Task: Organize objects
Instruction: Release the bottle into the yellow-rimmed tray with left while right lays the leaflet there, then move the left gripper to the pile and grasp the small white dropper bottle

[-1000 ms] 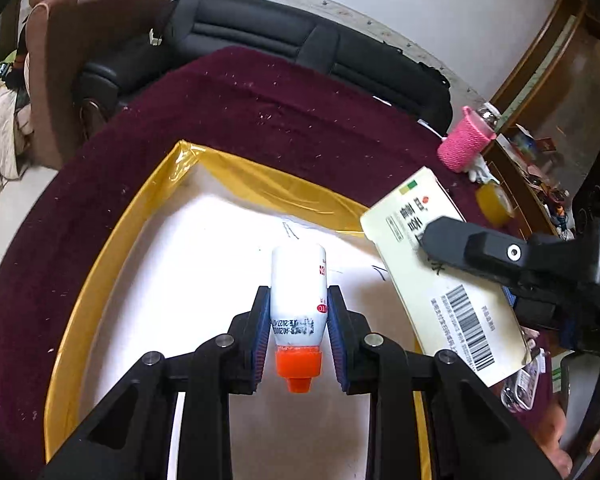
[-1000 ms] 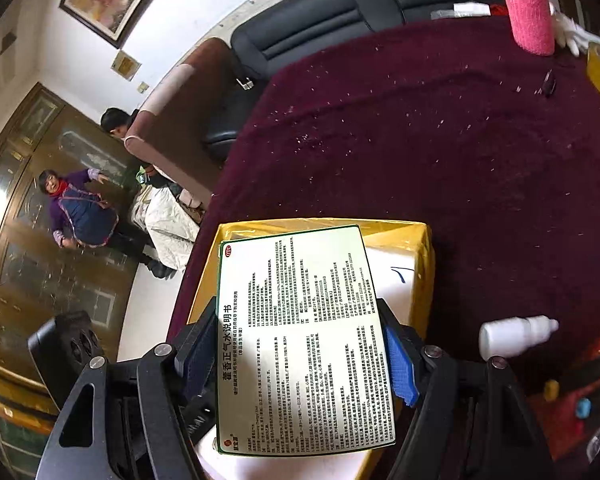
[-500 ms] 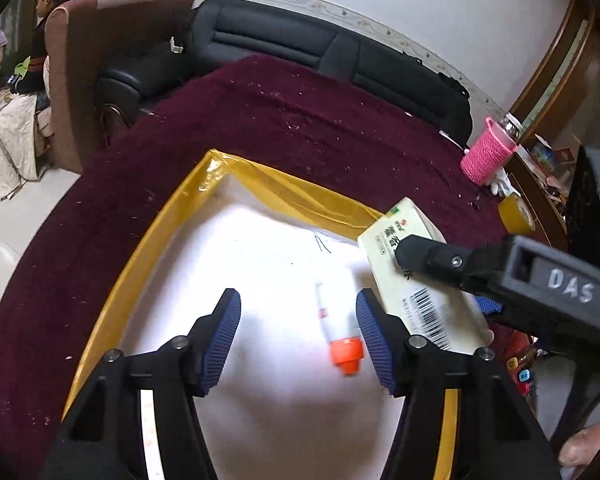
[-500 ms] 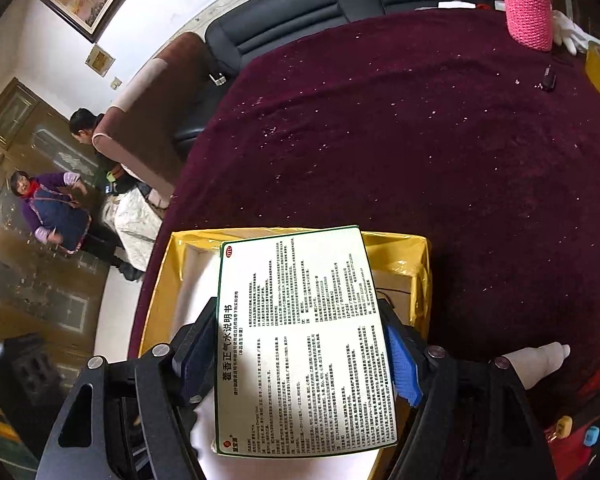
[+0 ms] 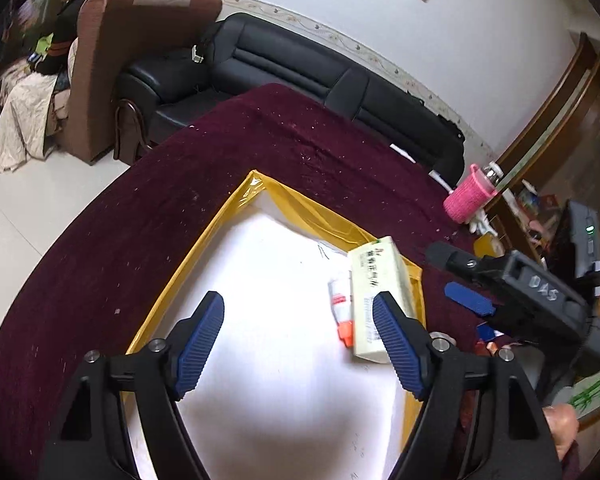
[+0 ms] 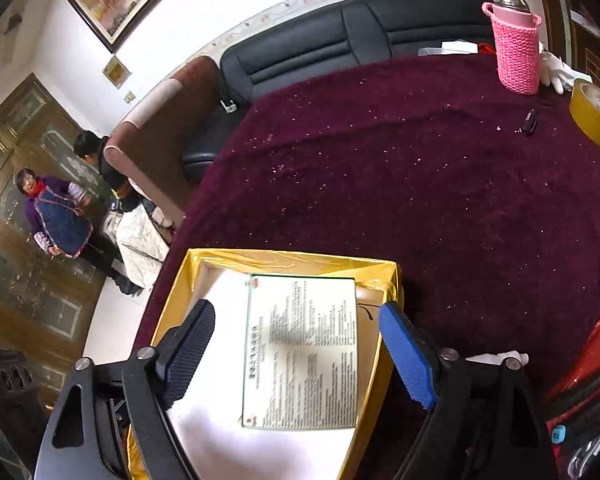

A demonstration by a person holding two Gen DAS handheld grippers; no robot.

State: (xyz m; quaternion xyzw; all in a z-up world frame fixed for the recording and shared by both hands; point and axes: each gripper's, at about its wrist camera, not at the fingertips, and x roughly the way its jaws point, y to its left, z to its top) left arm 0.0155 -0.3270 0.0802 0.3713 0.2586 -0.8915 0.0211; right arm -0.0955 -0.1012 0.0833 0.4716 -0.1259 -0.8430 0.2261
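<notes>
Pink knitted bottle sleeve (image 6: 517, 53), tape roll (image 6: 594, 118), sofa (image 5: 284, 68).

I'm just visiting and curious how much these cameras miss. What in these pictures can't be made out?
- Left view: the small bottle is partly hidden behind the medicine box; its label is too small to read.
- Right view: the box's print is blurred; the bottle is not visible.
- Right view: a white object is mostly hidden by the right tongs.
- Both views: the near end of the yellow-lined tray is cut off by the frame edge and the left tongs.

Medicine box (image 5: 374, 296) and small bottle (image 5: 341, 307) touching, side by side in tray (image 5: 204, 240).
</notes>
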